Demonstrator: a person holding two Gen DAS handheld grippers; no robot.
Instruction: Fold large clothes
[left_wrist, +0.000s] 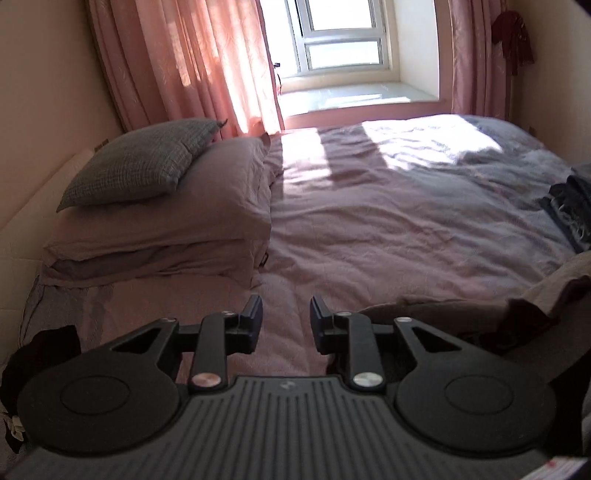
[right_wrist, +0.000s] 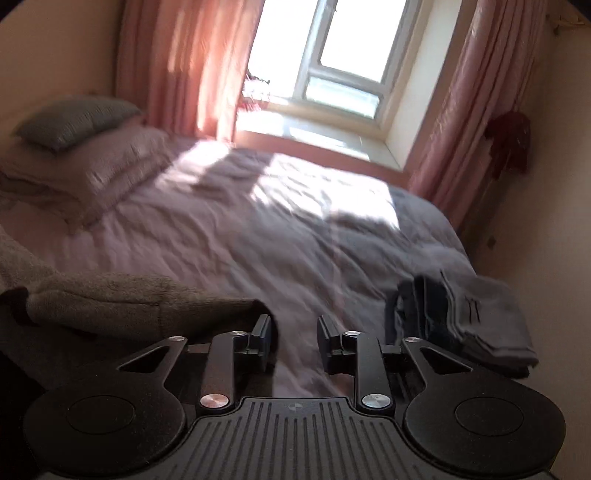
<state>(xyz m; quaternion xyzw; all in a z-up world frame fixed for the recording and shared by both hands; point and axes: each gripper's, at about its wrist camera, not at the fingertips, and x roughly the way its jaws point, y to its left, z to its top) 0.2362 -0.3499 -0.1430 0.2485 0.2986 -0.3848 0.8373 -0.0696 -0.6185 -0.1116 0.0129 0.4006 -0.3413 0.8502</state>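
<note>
Bed linens (plain) carry no legible writing.

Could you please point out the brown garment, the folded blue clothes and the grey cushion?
brown garment (right_wrist: 110, 295): right wrist view, its upper fold.
folded blue clothes (right_wrist: 476, 314): right wrist view, top layer.
grey cushion (left_wrist: 140, 158): left wrist view, its middle.

Beside the pale pink bed: salmon-pink curtains, a grey checked pillow, a grey-brown garment, folded blue-grey clothes.

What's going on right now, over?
Left gripper open, empty. Right gripper open, empty. Brown garment lies crumpled on the bed between them, unfolded. Folded blue clothes stacked to the right; nothing blocking.
</note>
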